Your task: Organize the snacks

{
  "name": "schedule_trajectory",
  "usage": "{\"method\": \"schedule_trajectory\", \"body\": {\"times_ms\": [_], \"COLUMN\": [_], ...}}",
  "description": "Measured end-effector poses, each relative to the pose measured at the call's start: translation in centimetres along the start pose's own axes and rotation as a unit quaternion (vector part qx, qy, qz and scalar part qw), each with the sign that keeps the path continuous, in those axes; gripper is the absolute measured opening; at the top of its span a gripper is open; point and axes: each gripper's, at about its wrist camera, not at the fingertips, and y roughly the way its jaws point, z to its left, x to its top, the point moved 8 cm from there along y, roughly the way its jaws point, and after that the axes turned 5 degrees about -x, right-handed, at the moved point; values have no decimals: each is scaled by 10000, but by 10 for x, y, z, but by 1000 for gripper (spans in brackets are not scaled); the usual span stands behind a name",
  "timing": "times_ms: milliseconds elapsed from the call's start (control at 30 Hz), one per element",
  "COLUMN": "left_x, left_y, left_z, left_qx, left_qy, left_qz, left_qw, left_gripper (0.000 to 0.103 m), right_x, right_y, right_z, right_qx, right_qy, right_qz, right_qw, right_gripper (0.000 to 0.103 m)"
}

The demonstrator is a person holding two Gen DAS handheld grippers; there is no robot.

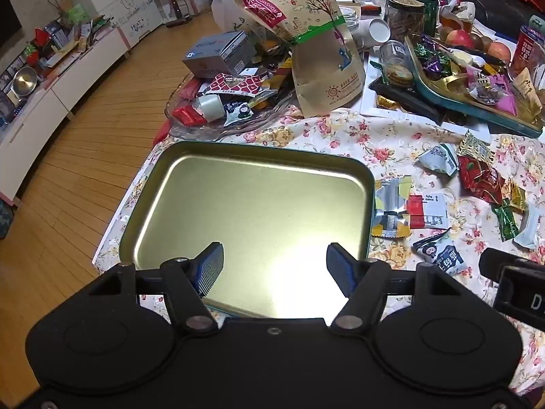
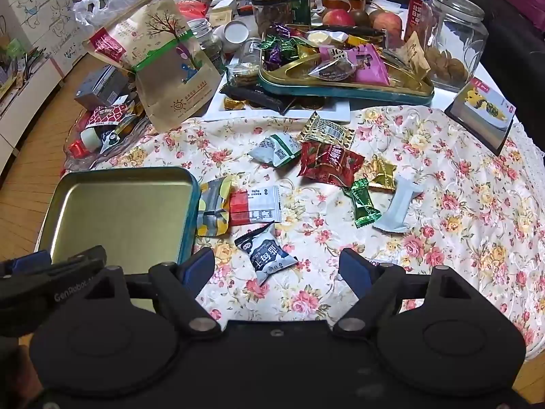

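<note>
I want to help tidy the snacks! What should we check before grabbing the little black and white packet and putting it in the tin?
1. Right gripper open: ok, jaws apart.
2. Black and white packet lined up between its fingers: ok, just ahead of them.
3. Packet free of neighbours: ok, apart from the red and white packet.
4. Tin has room: ok, nothing in it.
5. Left gripper out of the way: not ok, it hangs open over the tin.
6. Packet sealed: cannot tell.
</note>
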Motion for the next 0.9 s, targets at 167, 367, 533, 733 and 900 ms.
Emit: {"method": "schedule_trajectory", "body": {"times_ms": [167, 367, 533, 733, 900], "left_x": [0, -3, -2, -3, -3], "left_y": [-1, -1, -2, -3, -2], "left_z": [-6, -5, -4, -4, -4], "left_qx": [-34, -72, -92, -84, -71], "left_qy": [9, 78, 84, 96, 121], "left_qz": [-18, 9, 20, 27, 16], "left_qw": [10000, 9999, 9999, 9999, 9999], "left_gripper": [70, 70, 70, 70, 70], "right_x": [-1, 0, -1, 0, -1], "right_y": [1, 0, 1, 0, 1], "right_z": [-4, 6, 3, 3, 4], "right_qx": [-47, -73, 3, -7, -21], "right_qy": [1, 13, -31, -40, -71], "right_qz": [21, 61, 43, 63, 69], "right_qw": [10000, 10000, 10000, 10000, 9999], "right_gripper": [84, 84, 84, 84, 84]}}
